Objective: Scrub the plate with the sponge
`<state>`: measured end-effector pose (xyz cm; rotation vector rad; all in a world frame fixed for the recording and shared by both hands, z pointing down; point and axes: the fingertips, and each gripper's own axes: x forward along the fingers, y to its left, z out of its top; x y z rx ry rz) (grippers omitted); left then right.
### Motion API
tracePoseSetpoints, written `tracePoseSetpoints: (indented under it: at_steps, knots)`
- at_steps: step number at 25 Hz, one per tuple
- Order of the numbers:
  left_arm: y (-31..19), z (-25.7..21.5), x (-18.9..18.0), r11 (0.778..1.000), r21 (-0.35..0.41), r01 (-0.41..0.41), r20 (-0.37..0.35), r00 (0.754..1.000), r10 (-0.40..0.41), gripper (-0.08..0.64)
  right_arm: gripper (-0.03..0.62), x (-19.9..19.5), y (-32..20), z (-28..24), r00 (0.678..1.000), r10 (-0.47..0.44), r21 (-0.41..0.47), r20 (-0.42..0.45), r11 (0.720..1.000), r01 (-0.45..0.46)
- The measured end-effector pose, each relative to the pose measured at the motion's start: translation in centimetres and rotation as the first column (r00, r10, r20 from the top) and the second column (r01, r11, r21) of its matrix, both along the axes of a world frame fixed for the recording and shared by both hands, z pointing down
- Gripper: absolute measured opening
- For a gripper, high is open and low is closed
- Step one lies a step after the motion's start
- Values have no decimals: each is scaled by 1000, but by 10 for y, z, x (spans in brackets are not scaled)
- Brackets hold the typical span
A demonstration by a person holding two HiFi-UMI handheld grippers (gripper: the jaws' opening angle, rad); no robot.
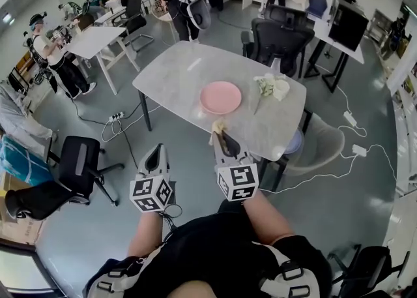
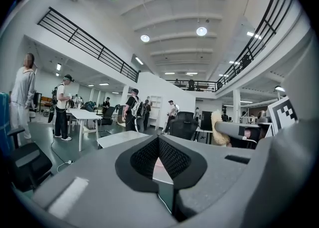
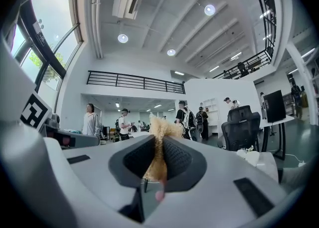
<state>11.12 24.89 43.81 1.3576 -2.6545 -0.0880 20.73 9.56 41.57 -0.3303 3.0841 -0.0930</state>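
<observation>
Yellow sponge (image 3: 159, 131) clamped in right hand-held gripper (image 3: 158, 147) shows fibres only close-up; left hand-held gripper (image 2: 158, 144) sits closed.

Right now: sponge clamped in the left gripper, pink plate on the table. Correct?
No: the sponge is clamped in the jaws of the right gripper, as the right gripper view shows. The left gripper is shut with nothing between its jaws. The pink plate is on the table.
</observation>
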Motion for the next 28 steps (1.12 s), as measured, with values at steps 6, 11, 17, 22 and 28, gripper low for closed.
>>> tracePoseSetpoints:
  at_steps: [6,11,17,22,28]
  knots:
    - [6,4,-23,1000,-1,3,-15,1000,-3,5,44,-22,1,1,1000,13,4,-2,1000,-13]
    - [-1,8,-50,1000,-10,13,-13,1000,-13,5,44,-50,-11,5,1000,16,8,4,1000,-16]
    - [-25,15,-92,1000,-22,9,-11,1000,-9,5,44,-92,-34,9,1000,21,8,17,1000,-21]
    - [-65,16,-136,999,-42,0,-3,1000,0,5,44,-135,-76,17,999,32,-29,5,999,-31]
    - [-128,9,-196,998,-62,-16,2,1000,16,5,44,-195,-137,15,999,39,-56,7,998,-39]
